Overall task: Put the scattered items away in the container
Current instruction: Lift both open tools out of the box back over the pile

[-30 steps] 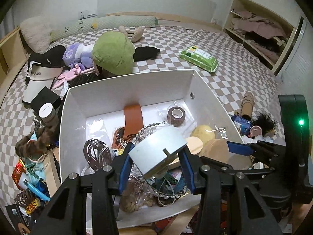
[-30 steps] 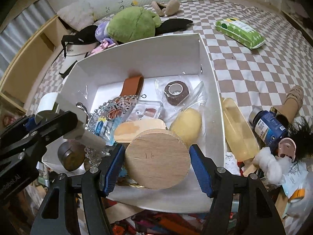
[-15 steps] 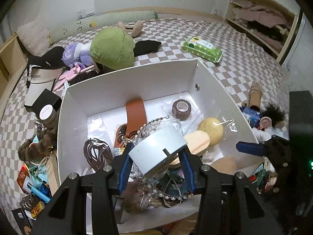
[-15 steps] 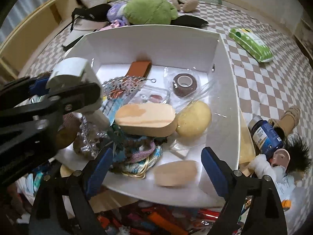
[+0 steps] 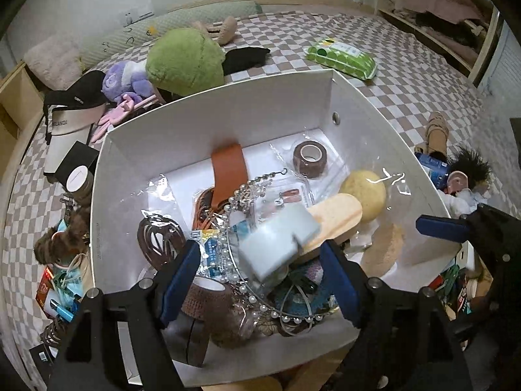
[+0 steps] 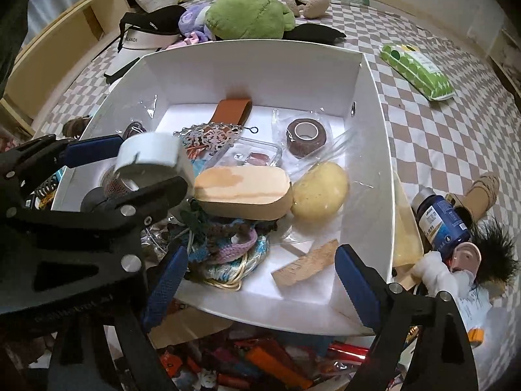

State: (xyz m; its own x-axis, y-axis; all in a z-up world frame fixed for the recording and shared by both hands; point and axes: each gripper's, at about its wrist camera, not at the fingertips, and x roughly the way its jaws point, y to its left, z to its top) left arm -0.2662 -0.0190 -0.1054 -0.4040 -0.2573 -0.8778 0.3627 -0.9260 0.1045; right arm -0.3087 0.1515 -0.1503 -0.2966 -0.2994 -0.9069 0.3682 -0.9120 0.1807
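The white box (image 5: 228, 88) (image 6: 260, 44) lies on the checked bed, with several items in it: a wooden oval, a potato, a brown tape roll and beads. My left gripper (image 5: 260, 254) hangs over the box's near side and its jaws are opening. A white roll (image 5: 280, 238) (image 6: 149, 159) sits blurred between the blue pads, with a gap on each side. My right gripper (image 6: 260, 257) is open over the box's near right corner and holds nothing. A wooden disc (image 6: 306, 265) (image 5: 381, 244) lies blurred on the box floor below it.
Behind the box are a green plush (image 5: 185, 60), a visor cap (image 6: 146, 37) and a green wipes pack (image 5: 342, 57). To the box's right lie a blue bottle (image 6: 439, 218) and a black-haired doll (image 6: 488, 251). Small clutter crowds the left and near sides.
The left jaws have spread and let go of the white roll, which tips downward. The right jaws widened and the wooden disc dropped into the box.
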